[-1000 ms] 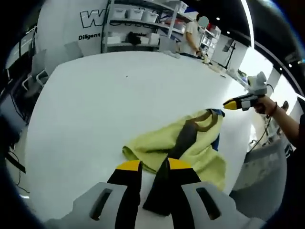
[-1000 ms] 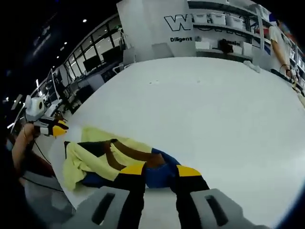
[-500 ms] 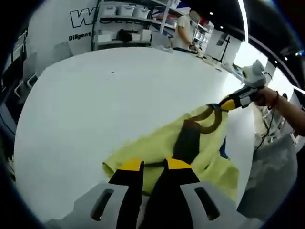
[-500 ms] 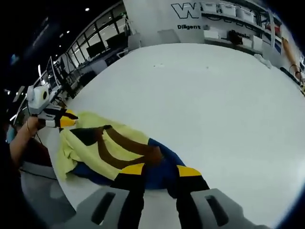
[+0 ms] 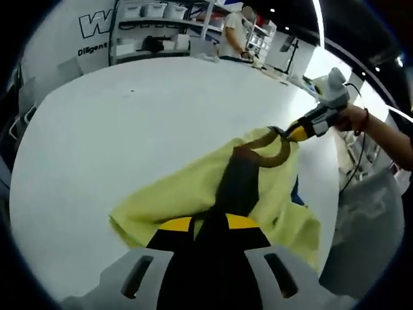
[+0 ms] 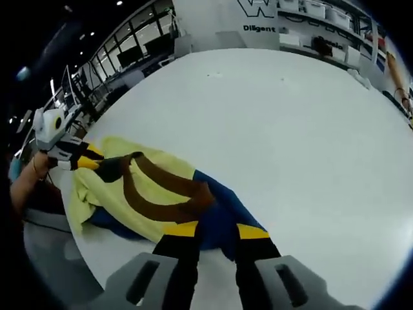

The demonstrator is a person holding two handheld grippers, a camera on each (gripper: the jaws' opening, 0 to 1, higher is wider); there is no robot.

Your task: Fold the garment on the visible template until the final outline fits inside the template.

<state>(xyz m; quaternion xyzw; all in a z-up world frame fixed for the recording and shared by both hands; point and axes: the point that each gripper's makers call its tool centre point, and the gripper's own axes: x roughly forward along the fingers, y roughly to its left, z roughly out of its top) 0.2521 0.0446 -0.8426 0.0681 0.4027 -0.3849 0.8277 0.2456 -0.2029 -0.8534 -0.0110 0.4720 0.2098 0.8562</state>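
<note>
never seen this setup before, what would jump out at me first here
A yellow garment with brown bands and a blue part lies stretched on a big white table. A hand-held gripper grips it at each end: the left hand-held gripper on dark fabric, the right hand-held gripper at the brown neckline.

In the left gripper view the garment [image 5: 193, 194] lies on the table [image 5: 129, 123] at lower centre, the left gripper [image 5: 208, 224] at its near edge, the right gripper [image 5: 292, 132] at its far end, right. Shelves [image 5: 155, 26] stand behind the table, upper left.
</note>
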